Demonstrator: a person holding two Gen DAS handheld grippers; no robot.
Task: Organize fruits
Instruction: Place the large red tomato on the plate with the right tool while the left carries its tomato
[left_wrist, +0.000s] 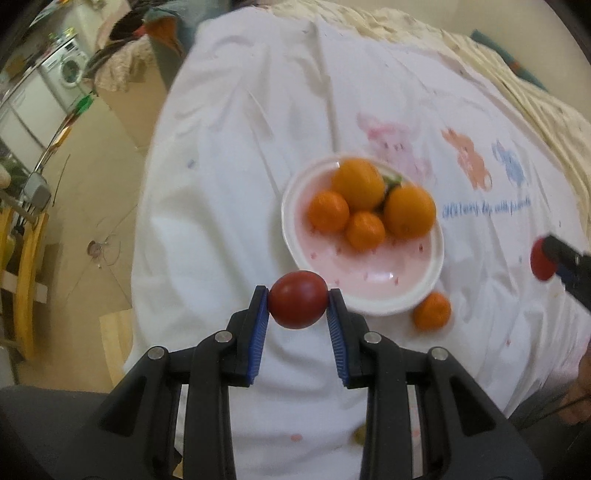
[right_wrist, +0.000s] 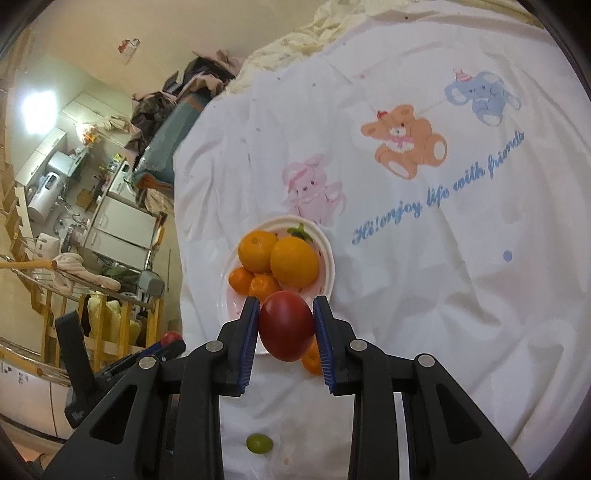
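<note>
My left gripper (left_wrist: 297, 301) is shut on a red tomato (left_wrist: 297, 299), held above the white cloth just in front of the pink plate (left_wrist: 373, 277). The plate holds several oranges (left_wrist: 357, 182) and something with a green stem. One small orange (left_wrist: 431, 310) lies on the cloth beside the plate. My right gripper (right_wrist: 285, 325) is shut on another red tomato (right_wrist: 286, 325), held over the near rim of the plate (right_wrist: 236, 306). The right gripper also shows at the right edge of the left wrist view (left_wrist: 550, 260), and the left gripper at the lower left of the right wrist view (right_wrist: 171, 339).
A green grape (right_wrist: 259, 443) lies on the cloth near me. The white cloth (right_wrist: 424, 277) with cartoon animals covers the table. Its left edge drops to the floor (left_wrist: 92, 184), with a wooden rack (right_wrist: 110, 325) and kitchen appliances (right_wrist: 122, 221) beyond.
</note>
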